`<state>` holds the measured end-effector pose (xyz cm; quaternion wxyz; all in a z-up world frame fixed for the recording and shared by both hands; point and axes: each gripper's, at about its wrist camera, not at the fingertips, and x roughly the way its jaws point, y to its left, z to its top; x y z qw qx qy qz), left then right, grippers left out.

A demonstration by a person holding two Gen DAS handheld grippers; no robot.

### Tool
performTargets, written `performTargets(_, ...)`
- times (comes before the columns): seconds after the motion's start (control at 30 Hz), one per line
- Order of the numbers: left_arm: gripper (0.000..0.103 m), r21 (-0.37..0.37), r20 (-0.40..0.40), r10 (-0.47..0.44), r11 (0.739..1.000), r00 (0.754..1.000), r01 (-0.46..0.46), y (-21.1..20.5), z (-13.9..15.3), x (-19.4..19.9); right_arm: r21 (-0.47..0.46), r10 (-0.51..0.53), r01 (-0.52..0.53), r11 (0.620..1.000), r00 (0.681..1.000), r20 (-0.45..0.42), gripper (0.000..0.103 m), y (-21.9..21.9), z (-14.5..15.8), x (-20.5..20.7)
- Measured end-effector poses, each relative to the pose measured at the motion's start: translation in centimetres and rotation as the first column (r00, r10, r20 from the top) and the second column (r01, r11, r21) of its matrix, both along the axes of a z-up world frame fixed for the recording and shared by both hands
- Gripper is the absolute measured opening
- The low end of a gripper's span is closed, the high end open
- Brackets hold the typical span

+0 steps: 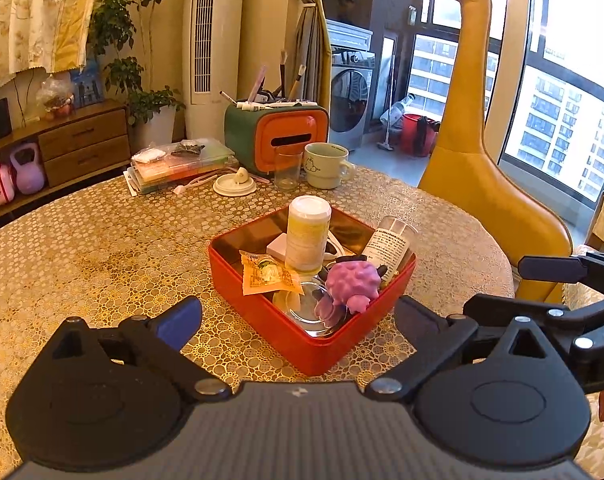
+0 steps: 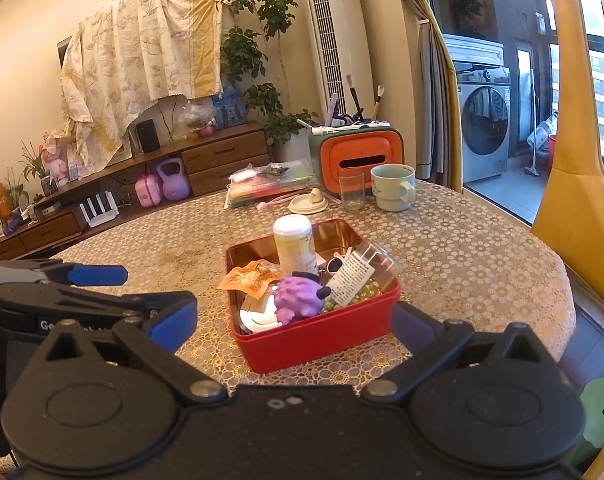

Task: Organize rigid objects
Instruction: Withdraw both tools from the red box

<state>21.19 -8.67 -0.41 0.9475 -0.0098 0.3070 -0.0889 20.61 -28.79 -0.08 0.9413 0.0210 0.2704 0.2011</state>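
Red tray [image 1: 261, 312] on table, upright white bottle [image 1: 306, 236], purple spiky toy [image 1: 352, 282] inside

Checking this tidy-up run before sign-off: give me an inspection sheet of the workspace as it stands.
Surface: round table under a gold floral cover.
Job's things: red box holding a white bottle, purple spiky toy, orange sachet and a labelled clear container.
Clutter: mug, glass, tissue box, stacked cases.
Grippers: left gripper and right gripper open, empty, short of the box.
Cables: nothing seen on the table.
Surroundings: giraffe figure, washing machine, sideboard.
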Motion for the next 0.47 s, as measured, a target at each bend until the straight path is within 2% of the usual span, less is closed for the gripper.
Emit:
performTargets(0.3, 0.103, -0.004, 0.004, 0.011, 1.000, 1.000, -0.011, 0.5, -0.1, -0.6, -0.021, -0.001, 0.002, 1.000, 1.000, 0.010, 0.103, 0.7, 0.0, -0.8)
performTargets(0.47, 0.103, -0.040, -0.026, 0.008, 0.999, 1.000, -0.009, 1.3, -0.3, -0.7, -0.014, -0.002, 0.002, 1.000, 1.000, 0.001, 0.103, 0.9, -0.2, -1.0)
